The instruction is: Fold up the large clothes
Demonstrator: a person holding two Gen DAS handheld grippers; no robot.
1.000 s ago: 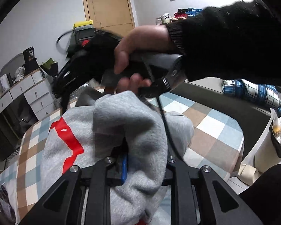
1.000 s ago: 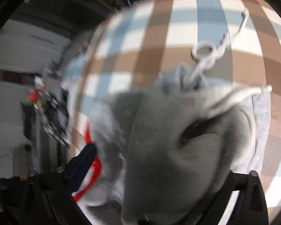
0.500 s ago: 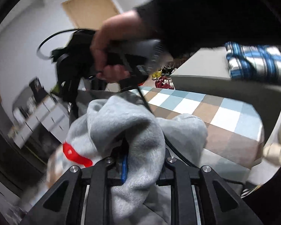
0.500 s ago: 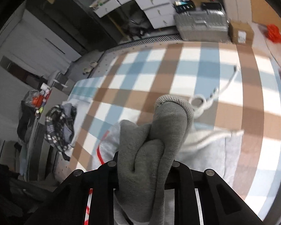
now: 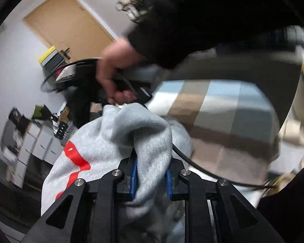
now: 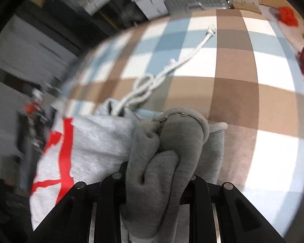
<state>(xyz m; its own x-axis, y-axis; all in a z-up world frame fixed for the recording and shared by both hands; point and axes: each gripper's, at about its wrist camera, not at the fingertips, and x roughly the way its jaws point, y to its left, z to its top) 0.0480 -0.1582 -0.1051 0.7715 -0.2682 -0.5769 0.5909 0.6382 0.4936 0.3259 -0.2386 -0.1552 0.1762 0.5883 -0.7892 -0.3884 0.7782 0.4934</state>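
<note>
The hoodie (image 6: 95, 141) lay on the bed (image 6: 243, 64), bunched toward its near edge. Its drawstring (image 6: 172, 66) trailed ahead across the cover, away from the heap. A fold of the hoodie sat between the right tongs (image 6: 158, 174), and another fold sat between the left tongs (image 5: 151, 178). In the left view, the person's right hand (image 5: 113, 70) was above and beyond the heap. A cable (image 5: 212, 174) ran rightward over the bed. Drawers (image 5: 38, 141) stood beyond the bed's left side, a door (image 5: 69, 24) behind them.

Left gripper (image 5: 151, 177) and right gripper (image 6: 156, 174) both pinching cloth, the right's jaws just reopening slightly.
</note>
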